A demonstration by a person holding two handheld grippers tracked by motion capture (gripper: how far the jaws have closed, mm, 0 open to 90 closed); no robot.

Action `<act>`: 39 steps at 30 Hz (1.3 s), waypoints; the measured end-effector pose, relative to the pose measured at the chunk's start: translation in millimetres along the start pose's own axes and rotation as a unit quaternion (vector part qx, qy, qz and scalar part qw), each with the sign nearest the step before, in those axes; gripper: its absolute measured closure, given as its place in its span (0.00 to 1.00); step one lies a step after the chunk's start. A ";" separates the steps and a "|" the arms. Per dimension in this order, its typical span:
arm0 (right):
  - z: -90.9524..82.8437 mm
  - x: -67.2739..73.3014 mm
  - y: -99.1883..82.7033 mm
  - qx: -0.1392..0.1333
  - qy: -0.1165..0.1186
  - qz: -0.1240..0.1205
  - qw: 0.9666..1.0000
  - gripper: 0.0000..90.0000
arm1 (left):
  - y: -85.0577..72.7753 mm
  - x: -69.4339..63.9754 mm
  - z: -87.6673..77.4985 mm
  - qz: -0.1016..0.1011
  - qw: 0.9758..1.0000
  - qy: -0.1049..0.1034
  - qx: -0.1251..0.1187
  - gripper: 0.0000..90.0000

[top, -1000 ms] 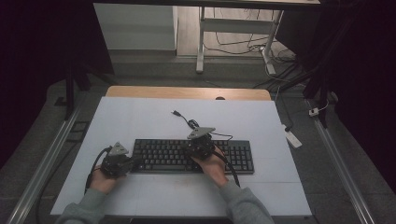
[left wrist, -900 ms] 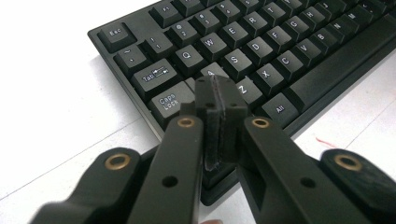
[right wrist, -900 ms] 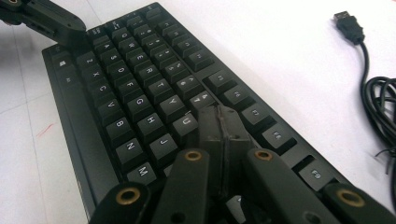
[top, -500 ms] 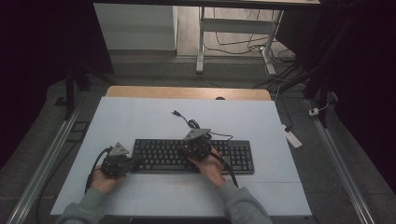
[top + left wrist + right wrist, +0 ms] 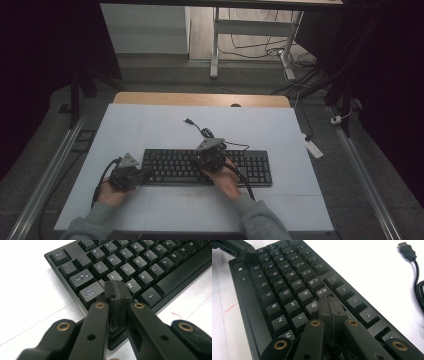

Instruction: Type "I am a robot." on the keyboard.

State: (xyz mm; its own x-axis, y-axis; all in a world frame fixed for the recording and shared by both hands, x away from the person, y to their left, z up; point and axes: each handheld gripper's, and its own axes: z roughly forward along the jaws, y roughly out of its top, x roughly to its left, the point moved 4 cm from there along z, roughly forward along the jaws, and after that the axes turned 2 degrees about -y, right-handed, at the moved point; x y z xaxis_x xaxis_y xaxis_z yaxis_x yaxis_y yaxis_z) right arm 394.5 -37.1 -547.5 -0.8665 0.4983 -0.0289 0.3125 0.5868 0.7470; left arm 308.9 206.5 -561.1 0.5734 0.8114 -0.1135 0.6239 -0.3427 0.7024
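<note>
A black keyboard (image 5: 207, 167) lies flat on a white bench (image 5: 150, 130), near the front edge and roughly centred, its long side running left to right. A person's two hands come in from the bottom of the high view, each holding a two-jaw tool. The left tool (image 5: 131, 175) sits at the keyboard's left end; in the left gripper view its jaws are pressed together with nothing between them, and the joined tips (image 5: 117, 291) hang over the keys near Caps Lock, A and Z. Whether they touch a key cannot be told. The right tool (image 5: 211, 156) is above the middle of the keyboard, jaws likewise closed and empty, the tips (image 5: 330, 306) over the keys around U and J. The keyboard's cable (image 5: 205, 131) curls across the bench behind it, ending in a loose USB plug (image 5: 405, 247) lying on the white surface.
</note>
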 end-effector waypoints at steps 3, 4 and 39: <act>-0.8 0.5 0.8 -0.001 -0.002 -0.004 1.000 1.00 | 0.1 0.1 0.0 0.000 1.000 0.000 -0.001 0.99; -1.2 0.8 0.9 -0.002 -0.003 -0.005 1.000 1.00 | 0.1 0.1 -0.2 0.000 1.000 0.000 -0.001 0.99; -80.9 -25.1 -29.3 -0.050 -0.031 0.042 0.997 0.54 | 4.6 12.1 -15.2 -0.063 0.997 0.004 -0.046 0.37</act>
State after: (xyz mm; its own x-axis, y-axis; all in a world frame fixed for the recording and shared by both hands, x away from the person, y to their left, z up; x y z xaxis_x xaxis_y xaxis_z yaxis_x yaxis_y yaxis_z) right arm 375.6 -118.5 -515.0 -0.8116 0.5842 -0.0020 0.3407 0.4761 0.8107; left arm 310.6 222.0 -548.6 0.4891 0.8488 -0.2006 0.6394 -0.1925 0.7444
